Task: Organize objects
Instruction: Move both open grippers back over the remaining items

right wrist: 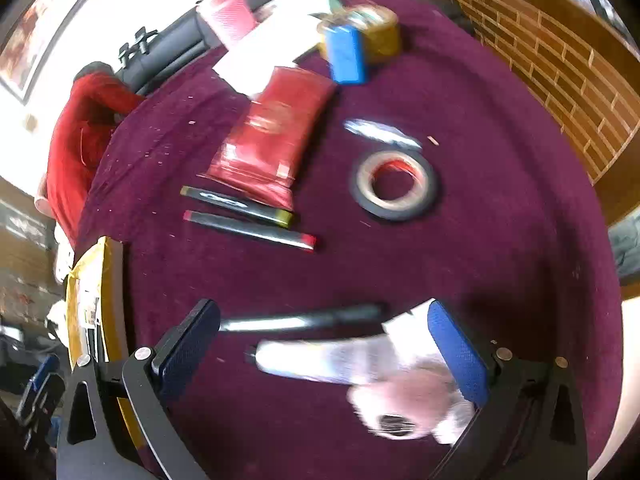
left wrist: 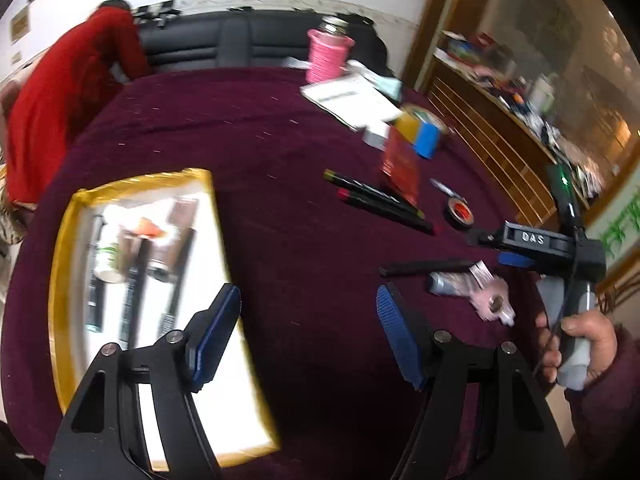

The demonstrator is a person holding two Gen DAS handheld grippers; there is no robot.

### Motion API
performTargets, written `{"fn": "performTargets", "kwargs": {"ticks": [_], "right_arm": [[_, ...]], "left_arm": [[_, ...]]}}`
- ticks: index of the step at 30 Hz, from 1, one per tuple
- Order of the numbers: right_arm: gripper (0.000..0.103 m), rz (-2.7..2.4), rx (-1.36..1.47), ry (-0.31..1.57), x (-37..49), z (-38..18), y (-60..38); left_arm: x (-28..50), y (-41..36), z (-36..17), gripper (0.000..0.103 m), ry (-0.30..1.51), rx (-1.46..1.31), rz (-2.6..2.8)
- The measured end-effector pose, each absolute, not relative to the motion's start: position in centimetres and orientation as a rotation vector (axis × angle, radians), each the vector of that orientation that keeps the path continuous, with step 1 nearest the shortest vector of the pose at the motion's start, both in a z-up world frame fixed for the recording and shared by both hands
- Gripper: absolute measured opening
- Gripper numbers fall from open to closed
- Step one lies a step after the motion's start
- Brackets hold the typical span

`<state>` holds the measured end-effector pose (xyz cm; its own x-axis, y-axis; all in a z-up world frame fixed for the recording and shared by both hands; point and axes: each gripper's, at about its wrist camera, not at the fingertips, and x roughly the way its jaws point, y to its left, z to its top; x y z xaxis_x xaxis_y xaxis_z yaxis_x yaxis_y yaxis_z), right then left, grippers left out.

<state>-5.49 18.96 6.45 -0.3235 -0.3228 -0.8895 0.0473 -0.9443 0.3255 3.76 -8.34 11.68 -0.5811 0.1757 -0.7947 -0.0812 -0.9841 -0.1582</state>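
Note:
My left gripper [left wrist: 308,292] hangs open over the maroon tablecloth [left wrist: 280,128] with nothing between its blue pads. Its left finger is above the right edge of a yellow-rimmed white tray [left wrist: 66,240] that holds several pens and tubes. My right gripper [right wrist: 322,306] is wide open just above a black pen [right wrist: 304,320], a silver tube [right wrist: 316,362] and a pink fluffy item [right wrist: 404,404], and holds none of them. Further out lie two black markers [right wrist: 248,220], a red packet [right wrist: 276,128] and a tape roll [right wrist: 394,186]. A hand [left wrist: 580,340] holds the right gripper [left wrist: 496,248].
A blue box [right wrist: 346,54] and a yellow tin [right wrist: 382,32] sit at the far side, beside white papers [left wrist: 352,98] and a pink-wrapped bottle [left wrist: 326,54]. A person in red [left wrist: 60,92] bends at the table's far left. A wooden cabinet [left wrist: 488,136] stands on the right.

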Motion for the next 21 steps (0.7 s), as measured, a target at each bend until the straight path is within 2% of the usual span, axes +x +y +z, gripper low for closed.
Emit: {"fn": "performTargets", "kwargs": {"ticks": [3, 7, 12, 18, 21], "right_arm": [[0.102, -2.312, 1.675, -0.401, -5.1, 5.2, 20.5], [0.102, -2.299, 1.670, -0.364, -5.2, 4.6, 21.7], [0.102, -2.153, 1.722, -0.471, -4.8, 2.6, 21.5], [0.102, -1.814, 1.610, -0.616, -4.7, 3.6, 16.8], [0.102, -1.884, 1.619, -0.565, -5.4, 4.3, 16.5]], "left_arm": [[4.1, -6.4, 10.9, 0.070, -0.152, -1.396, 2.632], [4.0, -5.6, 9.9, 0.070, -0.236, -1.472, 2.597], [3.9, -5.8, 9.4, 0.070, -0.307, -1.514, 2.623], [3.9, -5.6, 9.6, 0.070, -0.347, -1.525, 2.641], [4.1, -5.6, 9.6, 0.070, -0.335, -1.548, 2.658]]}}
